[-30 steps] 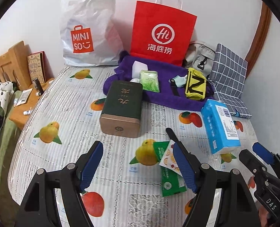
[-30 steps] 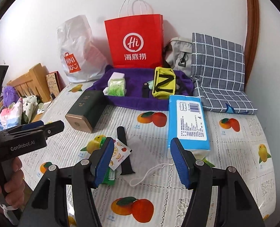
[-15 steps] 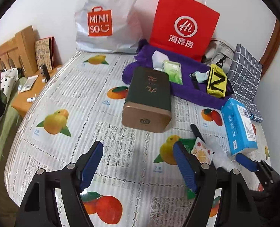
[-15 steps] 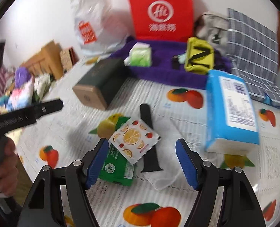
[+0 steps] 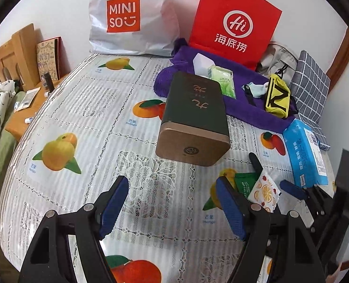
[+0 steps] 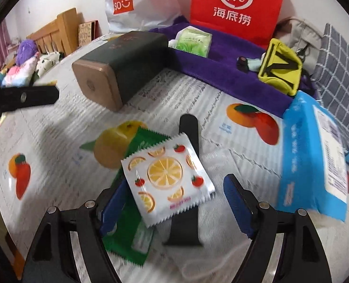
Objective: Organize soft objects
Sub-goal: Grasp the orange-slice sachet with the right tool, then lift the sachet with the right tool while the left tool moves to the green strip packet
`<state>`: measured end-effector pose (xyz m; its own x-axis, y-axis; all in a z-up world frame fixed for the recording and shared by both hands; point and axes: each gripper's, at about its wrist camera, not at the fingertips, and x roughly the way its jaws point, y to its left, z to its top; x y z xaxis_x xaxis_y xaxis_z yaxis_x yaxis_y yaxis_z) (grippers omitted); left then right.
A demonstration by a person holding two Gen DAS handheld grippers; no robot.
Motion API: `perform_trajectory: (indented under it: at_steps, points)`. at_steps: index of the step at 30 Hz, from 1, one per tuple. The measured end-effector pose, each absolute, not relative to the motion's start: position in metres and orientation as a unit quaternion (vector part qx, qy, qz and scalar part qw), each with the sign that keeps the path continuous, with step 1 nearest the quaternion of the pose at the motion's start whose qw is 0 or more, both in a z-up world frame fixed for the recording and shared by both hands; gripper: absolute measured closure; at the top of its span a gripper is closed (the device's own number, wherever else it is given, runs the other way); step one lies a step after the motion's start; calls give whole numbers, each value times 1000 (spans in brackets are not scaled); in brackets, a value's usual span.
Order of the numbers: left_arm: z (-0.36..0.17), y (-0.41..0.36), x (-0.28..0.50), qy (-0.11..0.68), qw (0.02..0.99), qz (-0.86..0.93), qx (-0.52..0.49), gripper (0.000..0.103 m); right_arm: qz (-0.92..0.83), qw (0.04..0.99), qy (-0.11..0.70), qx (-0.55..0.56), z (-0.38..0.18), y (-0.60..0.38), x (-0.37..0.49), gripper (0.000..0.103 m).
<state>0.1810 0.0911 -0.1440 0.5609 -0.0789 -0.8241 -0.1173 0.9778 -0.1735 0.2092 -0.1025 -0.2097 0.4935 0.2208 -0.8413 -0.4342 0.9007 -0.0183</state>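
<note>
Fruit-print bed (image 5: 85,118): white citrus-print sachet (image 6: 167,179) overlaps green packet (image 6: 127,231); left gripper (image 5: 172,210), right gripper (image 6: 172,210) both spread, empty.

Bed cover (image 5: 85,108): ribbed, lace-patterned cloth, matt. Purple towel (image 6: 224,68): plush cloth. Tin box (image 5: 194,115): smooth, dark matt sides, bronze-coloured satin end. Lemon-print sachet (image 6: 167,176): glossy plastic film. Red bag (image 5: 233,21): matt paper. Headboard (image 5: 21,54): varnished wood. Tongs' pads (image 6: 235,205): ridged blue plastic.
</note>
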Motion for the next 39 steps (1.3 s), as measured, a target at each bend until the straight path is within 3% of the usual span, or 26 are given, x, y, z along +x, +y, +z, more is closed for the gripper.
perform_trajectory:
  at_steps: [3,7,11,12,13,27,35,39]
  points:
    - [-146,91,182,470,876,8,-105,28,209,853,470,-86,-208,-106,213,51]
    - [-145,90,181,473,875,7,-102,28,215,856,465,-67,-200,-114,209,70]
    - [-145,85,179,475,874,4,-99,28,218,862,456,-45,-189,-124,199,79]
    - [-145,82,179,477,873,4,-97,28,218,863,453,-42,-186,-128,195,91]
    - [-145,78,177,480,873,5,-92,28,218,863,454,-37,-183,-131,193,96]
    - [-145,25,163,498,866,-9,-50,28,220,886,408,17,-147,-186,142,98]
    - [-155,-5,162,513,858,-7,-21,28,171,884,431,57,-169,-241,127,97]
    - [-160,-16,164,518,855,-8,-15,28,162,871,460,55,-188,-258,127,92]
